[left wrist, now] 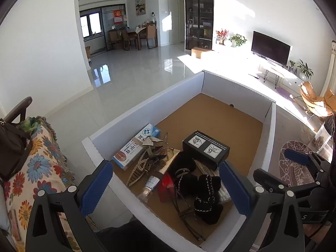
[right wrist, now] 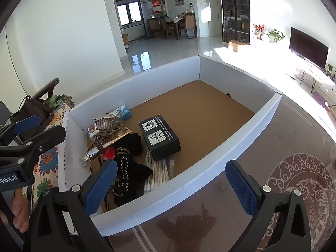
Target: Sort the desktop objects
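1. Inside the white-walled tray [left wrist: 147, 113], on its brown worktop floor, the objects are all lying heaped at the near left end; the far stretch is lying bare, so sorting is looking barely started.
2. The black box [left wrist: 206, 148] is sitting at the heap's far edge, resting partly on a striped bundle [right wrist: 159, 168].
3. The blue-and-white medicine box [left wrist: 136, 147] is lying against the left wall, under a beaded hair clip [left wrist: 145, 163].
4. Black knitted pieces [left wrist: 208, 195], a red item [left wrist: 167, 185] and a small bottle [left wrist: 150, 185] are crowding the middle.
5. The left gripper [left wrist: 166, 187] is hovering over them, fingers [left wrist: 97, 185] released, grasping nothing.
6. The right gripper [right wrist: 171, 185] is hovering at the tray's near wall, fingers [right wrist: 241, 185] released, empty.
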A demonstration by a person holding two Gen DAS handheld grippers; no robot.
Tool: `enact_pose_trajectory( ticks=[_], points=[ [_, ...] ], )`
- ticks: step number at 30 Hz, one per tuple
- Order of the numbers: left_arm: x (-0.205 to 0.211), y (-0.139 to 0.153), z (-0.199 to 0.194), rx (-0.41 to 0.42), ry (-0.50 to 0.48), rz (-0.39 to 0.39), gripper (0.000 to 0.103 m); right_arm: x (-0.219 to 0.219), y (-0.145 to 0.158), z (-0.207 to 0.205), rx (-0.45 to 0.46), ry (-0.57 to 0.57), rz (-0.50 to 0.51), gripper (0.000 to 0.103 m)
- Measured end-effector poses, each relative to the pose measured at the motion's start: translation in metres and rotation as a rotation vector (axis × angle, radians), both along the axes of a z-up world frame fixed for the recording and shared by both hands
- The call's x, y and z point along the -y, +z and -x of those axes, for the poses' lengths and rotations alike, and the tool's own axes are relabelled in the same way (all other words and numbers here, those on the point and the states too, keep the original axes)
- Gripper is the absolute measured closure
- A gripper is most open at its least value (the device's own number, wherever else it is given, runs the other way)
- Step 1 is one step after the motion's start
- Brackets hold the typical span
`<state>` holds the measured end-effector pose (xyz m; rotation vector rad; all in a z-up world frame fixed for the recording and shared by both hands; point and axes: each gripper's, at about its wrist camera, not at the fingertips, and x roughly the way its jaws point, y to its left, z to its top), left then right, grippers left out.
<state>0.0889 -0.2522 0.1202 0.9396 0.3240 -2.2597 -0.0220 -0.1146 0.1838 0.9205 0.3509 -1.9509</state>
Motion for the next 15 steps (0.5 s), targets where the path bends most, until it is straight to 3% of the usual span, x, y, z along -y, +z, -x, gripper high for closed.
enact_pose_trajectory(
  ticks=[5, 9, 15],
  points=[
    [0.005, -0.007, 0.003, 0.021, 0.002, -0.03, 0.0, 0.004, -0.006, 0.0, 0.006, 0.005, -0.009, 0.0],
    [0.012, -0.012, 0.001, -0.004, 0.007, -0.111, 0.0, 0.008, -0.01, 0.0, 0.009, 0.009, -0.016, 0.0],
    [0.009, -0.006, -0.009, -0.049, 0.079, -0.046, 0.0, 0.011, -0.011, 0.001, 0.011, 0.009, -0.013, 0.0]
  ],
)
